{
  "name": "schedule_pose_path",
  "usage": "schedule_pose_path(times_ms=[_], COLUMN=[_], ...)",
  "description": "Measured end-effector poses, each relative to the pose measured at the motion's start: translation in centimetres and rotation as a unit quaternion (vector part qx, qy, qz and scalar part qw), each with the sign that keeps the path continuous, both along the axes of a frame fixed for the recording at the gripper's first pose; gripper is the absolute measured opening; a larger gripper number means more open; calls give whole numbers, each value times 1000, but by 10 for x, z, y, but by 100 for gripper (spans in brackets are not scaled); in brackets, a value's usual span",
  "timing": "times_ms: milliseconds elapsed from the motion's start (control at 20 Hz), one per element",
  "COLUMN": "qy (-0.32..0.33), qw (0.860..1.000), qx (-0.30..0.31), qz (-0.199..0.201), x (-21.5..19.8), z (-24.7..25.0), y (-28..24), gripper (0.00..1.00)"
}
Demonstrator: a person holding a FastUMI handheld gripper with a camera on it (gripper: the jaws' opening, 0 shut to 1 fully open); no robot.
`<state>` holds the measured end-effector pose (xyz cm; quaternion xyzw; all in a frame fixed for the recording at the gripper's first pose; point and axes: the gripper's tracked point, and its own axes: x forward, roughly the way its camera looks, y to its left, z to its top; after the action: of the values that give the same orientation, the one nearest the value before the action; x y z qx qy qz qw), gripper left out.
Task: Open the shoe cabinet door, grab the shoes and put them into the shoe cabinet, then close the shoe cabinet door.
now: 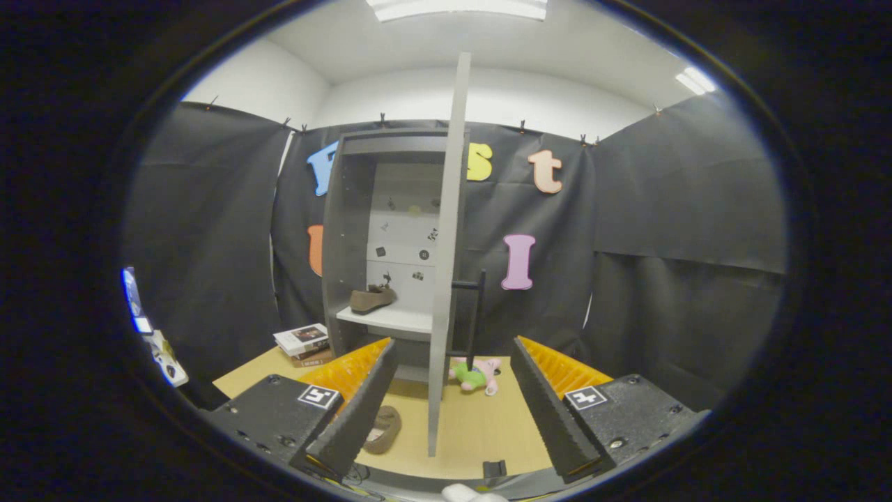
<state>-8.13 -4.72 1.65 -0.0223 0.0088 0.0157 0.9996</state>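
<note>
Between the spread fingers point(449, 411), the cabinet door point(446, 279) stands edge-on, untouched.

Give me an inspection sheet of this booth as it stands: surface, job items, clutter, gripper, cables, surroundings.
Surface: tan wooden table, bare ahead of the fingers.
Job's things: grey shoe cabinet stands on the table; its door is swung open, edge-on toward the camera, with a black handle. One brown shoe sits on the cabinet's shelf; a second brown shoe lies on the table just inside the left finger.
Clutter: stack of books beside the cabinet; green and pink plush toy behind the door.
Grippers: gripper open, fingers wide apart to either side of the door's edge, holding nothing.
Cables: nothing seen.
Surroundings: black cloth wall, white ceiling with lights.
</note>
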Motion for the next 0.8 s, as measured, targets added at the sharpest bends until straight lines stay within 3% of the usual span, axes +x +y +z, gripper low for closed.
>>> schedule_pose_path(times_ms=[400,800], qy=[61,121], qw=[997,987], qx=[6,-3], qz=[49,103], x=[-2,47], z=[-74,-165], y=[94,149], gripper=[100,100])
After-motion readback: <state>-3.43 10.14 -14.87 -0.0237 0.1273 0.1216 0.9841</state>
